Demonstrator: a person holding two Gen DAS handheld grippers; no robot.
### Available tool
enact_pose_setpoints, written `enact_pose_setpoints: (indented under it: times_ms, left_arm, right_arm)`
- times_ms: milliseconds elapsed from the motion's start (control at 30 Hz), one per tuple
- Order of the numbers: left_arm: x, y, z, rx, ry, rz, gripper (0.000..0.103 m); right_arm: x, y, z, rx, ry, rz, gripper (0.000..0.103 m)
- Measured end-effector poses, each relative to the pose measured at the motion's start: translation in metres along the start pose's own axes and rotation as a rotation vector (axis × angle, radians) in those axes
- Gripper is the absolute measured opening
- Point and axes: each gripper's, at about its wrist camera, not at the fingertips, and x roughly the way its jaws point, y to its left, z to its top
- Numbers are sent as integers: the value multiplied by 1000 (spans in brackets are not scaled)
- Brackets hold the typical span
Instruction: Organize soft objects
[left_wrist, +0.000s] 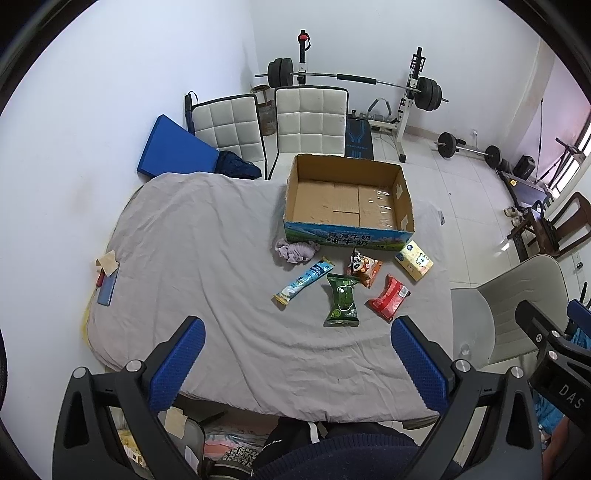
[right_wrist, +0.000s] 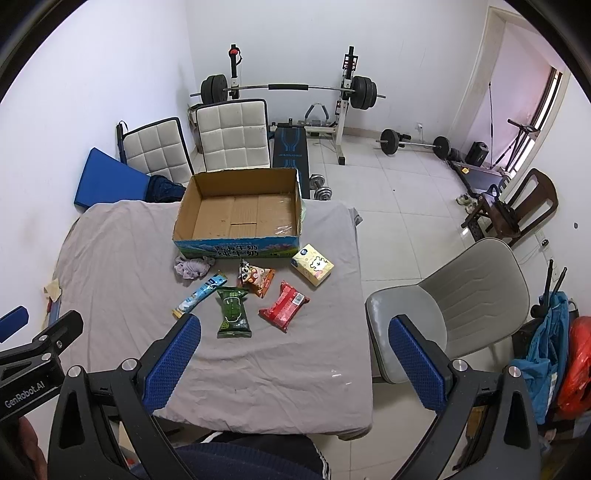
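An open empty cardboard box (left_wrist: 349, 195) (right_wrist: 240, 210) stands on the grey-covered table (left_wrist: 207, 258) (right_wrist: 122, 266). In front of it lie a crumpled lilac cloth (left_wrist: 295, 250) (right_wrist: 192, 266), a long blue packet (left_wrist: 304, 281) (right_wrist: 201, 293), a green packet (left_wrist: 342, 300) (right_wrist: 232, 313), an orange panda snack bag (left_wrist: 364, 268) (right_wrist: 255, 277), a red packet (left_wrist: 388, 296) (right_wrist: 283, 305) and a yellow tissue pack (left_wrist: 413, 260) (right_wrist: 312, 264). My left gripper (left_wrist: 297, 363) is open and empty above the table's near edge. My right gripper (right_wrist: 293, 363) is open and empty, high above the table's near right corner.
A grey plastic chair (left_wrist: 509, 310) (right_wrist: 454, 306) stands at the table's right side. Two white padded chairs (left_wrist: 266, 122) (right_wrist: 207, 140) and a blue mat (left_wrist: 173, 147) are behind the table. A phone (left_wrist: 106, 290) lies at the table's left edge. Weight equipment (right_wrist: 291, 92) lines the far wall.
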Motion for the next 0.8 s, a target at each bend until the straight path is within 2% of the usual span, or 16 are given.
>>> enact_pose_setpoints:
  times_ms: [800]
  left_arm:
    - [-7, 3, 4, 1, -28, -2, 103]
  right_arm:
    - [-8, 5, 2, 6, -27, -7, 103]
